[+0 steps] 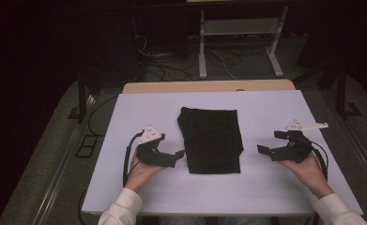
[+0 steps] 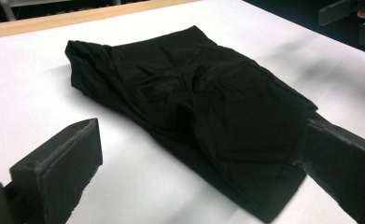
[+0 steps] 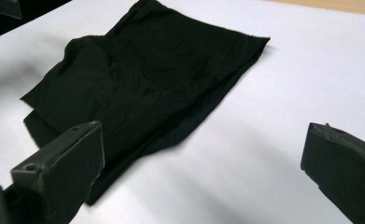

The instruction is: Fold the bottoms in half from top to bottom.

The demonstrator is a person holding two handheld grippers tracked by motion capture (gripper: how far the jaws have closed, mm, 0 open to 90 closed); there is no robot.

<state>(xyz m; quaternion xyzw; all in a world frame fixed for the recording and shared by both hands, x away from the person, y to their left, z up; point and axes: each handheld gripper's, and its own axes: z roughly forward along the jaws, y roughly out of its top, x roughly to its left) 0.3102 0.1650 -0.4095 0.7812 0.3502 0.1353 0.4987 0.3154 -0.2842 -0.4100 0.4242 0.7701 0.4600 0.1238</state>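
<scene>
High view: a folded black cloth (image 1: pixel 212 141) is laid flat on the white table (image 1: pixel 125 183), roughly midway betw. the two claws. The left claw (image 1: pixel 179 154) is held just beside the cloth's left edge, jaws spread wide and pointed at it, with no contact to be made out; the left hand (image 1: pixel 141 171) is wrapped under it & a white sleeve (image 1: pixel 122 208) is seen nearer the table's front edge. The right claw (image 1: pixel 271 142) is held near the cloth's right edge but w/ a clear strip of table left between, jaws also spread, nothing pinched; the right hand (image 1: pixel 308 171) is seen behind it. Left claw view: the cloth (image 2: pixel 194 112) is seen straight ahead of the spread jaws, reaching down betw. them; its near corner is overlapped by the right-hand jaw, though touching cannot be told. Creases are seen across the cloth's top. The other claw (image 2: pixel 353 18) is glimpsed far off beyond the cloth. Right claw view: the cloth (image 3: pixel 143 84) is seen ahead & to the left-hand jaw's side, its near edge partly covered by that jaw; bare table (image 3: pixel 264 154) is seen betw. the jaws, which are spread wide w/ nothing gripped.
</scene>
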